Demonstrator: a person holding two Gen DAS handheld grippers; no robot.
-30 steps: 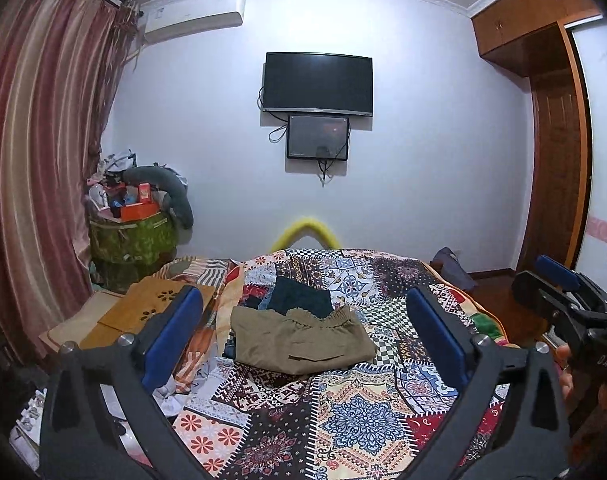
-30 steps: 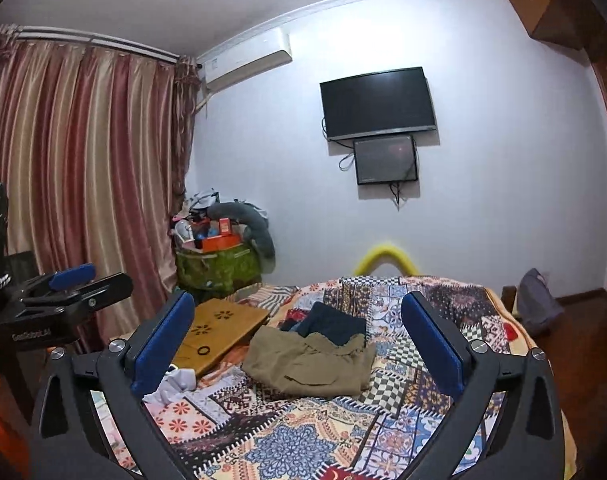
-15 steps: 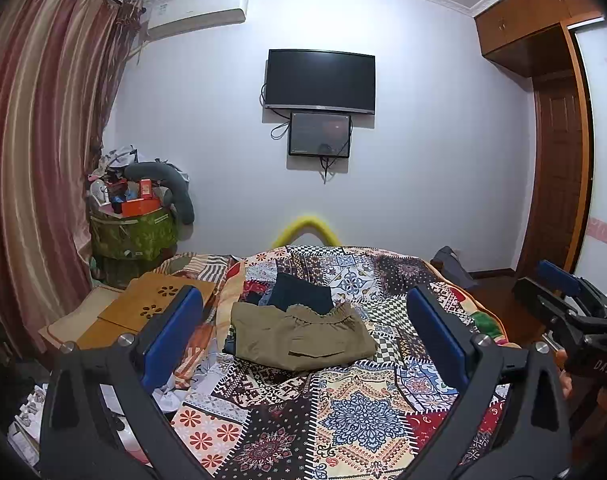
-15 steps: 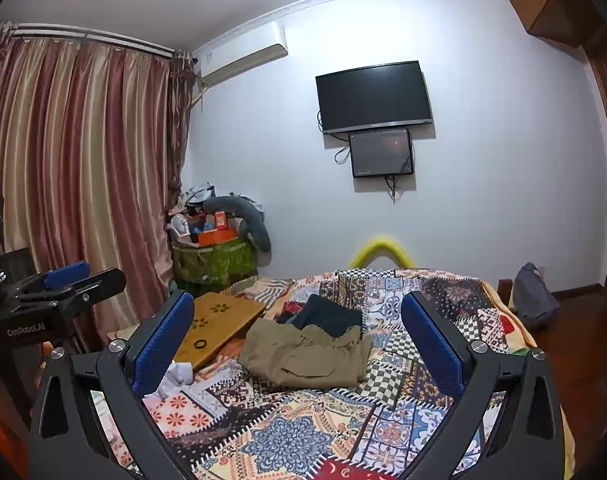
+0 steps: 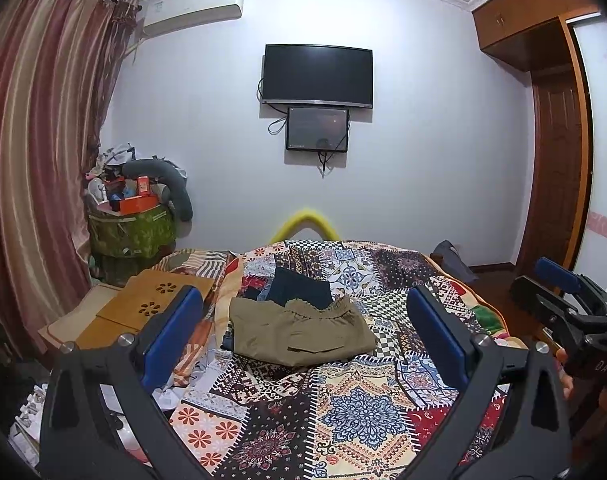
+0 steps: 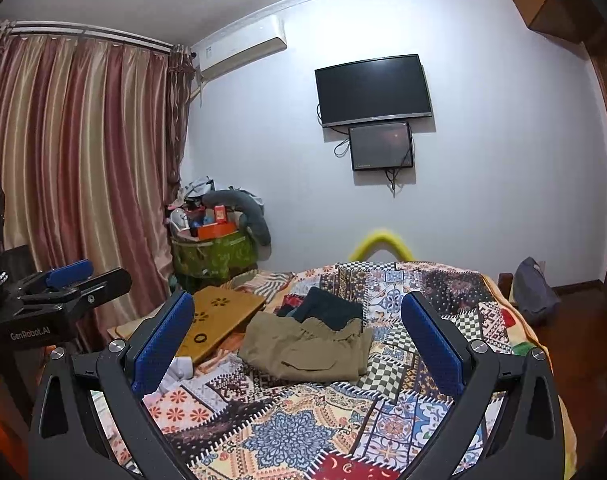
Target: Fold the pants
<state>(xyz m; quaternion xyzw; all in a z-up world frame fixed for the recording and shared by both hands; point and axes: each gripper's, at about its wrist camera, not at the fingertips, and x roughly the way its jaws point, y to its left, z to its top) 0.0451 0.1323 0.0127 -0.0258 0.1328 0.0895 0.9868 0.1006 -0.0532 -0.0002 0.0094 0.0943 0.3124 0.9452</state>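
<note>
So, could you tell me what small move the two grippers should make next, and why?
Probably bring both forward and down toward the khaki pants. The left gripper and right gripper are both open and empty, held above the near part of the patchwork quilt, while the pants lie untouched and loosely bunched farther along it.

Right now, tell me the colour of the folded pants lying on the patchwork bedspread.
Olive-khaki folded pants, plain and unpatterned; clearest in the left wrist view.

Left gripper (image 6: 55, 300) body: showing "GenRobot.AI" in pale letters, at the left edge.
Right gripper (image 5: 563, 300) body: showing "DAS", at the right edge.
</note>
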